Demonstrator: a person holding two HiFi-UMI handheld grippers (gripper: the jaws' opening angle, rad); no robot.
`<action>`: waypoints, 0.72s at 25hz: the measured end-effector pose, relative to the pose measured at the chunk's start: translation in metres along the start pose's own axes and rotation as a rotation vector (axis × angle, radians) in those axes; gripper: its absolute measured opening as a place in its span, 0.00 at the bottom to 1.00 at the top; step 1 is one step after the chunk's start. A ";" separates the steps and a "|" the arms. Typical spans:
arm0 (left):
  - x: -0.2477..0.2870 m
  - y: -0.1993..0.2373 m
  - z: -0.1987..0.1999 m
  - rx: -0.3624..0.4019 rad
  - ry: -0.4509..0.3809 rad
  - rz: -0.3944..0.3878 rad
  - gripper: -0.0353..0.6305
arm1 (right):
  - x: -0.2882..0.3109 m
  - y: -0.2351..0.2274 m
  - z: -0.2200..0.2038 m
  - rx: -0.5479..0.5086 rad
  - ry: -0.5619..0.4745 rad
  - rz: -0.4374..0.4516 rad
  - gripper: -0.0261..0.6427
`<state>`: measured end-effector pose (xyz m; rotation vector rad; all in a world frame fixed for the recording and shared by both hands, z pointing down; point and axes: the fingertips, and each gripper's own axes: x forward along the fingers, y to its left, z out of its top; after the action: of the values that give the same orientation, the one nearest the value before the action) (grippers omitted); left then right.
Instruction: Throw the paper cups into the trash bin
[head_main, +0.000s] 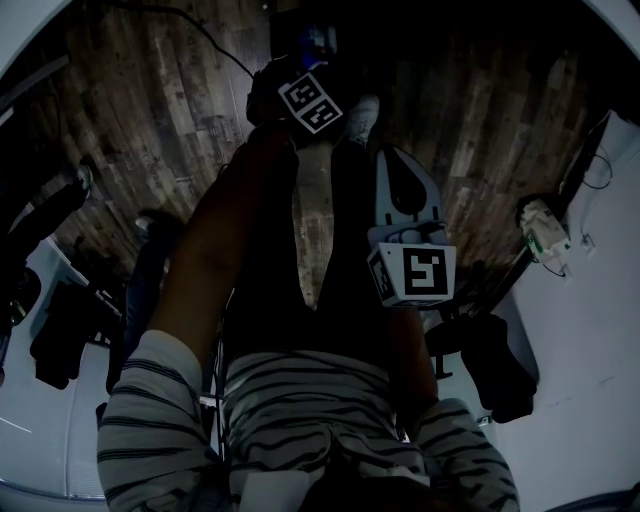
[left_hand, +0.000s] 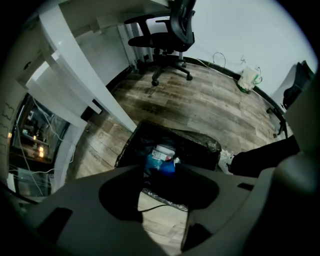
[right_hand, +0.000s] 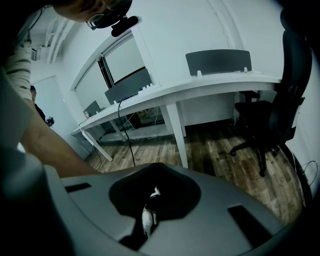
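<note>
The left gripper (left_hand: 162, 207) has its jaws spread with nothing between them; the right gripper (right_hand: 145, 226) has its jaws pressed together, empty. Beneath the left one, the black-lined trash bin (left_hand: 202, 143) holds a white-and-blue cup (left_hand: 162, 153), probably paper. The drop looks done, and no cups are left in view.

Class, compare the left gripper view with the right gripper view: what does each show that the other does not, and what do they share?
Only the left gripper view: the black-lined trash bin with blue and white rubbish inside it, seen between the open, empty jaws of the left gripper.
Only the right gripper view: the person's bare forearm, a striped sleeve and grey desk dividers.
Both: wood floor, a white desk and a black office chair.
</note>
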<state>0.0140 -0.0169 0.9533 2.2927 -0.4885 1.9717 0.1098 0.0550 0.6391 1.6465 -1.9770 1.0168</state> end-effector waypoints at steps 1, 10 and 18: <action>-0.005 0.001 0.001 -0.013 -0.003 0.000 0.37 | -0.002 0.001 0.003 -0.001 -0.009 0.006 0.07; -0.044 0.004 0.004 -0.120 -0.028 0.005 0.31 | -0.016 0.010 0.033 -0.060 -0.040 0.027 0.07; -0.081 0.014 0.010 -0.245 -0.076 0.036 0.22 | -0.024 0.017 0.041 -0.105 -0.048 0.033 0.07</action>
<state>0.0096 -0.0176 0.8708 2.2255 -0.7374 1.7337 0.1056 0.0427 0.5903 1.6015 -2.0579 0.8768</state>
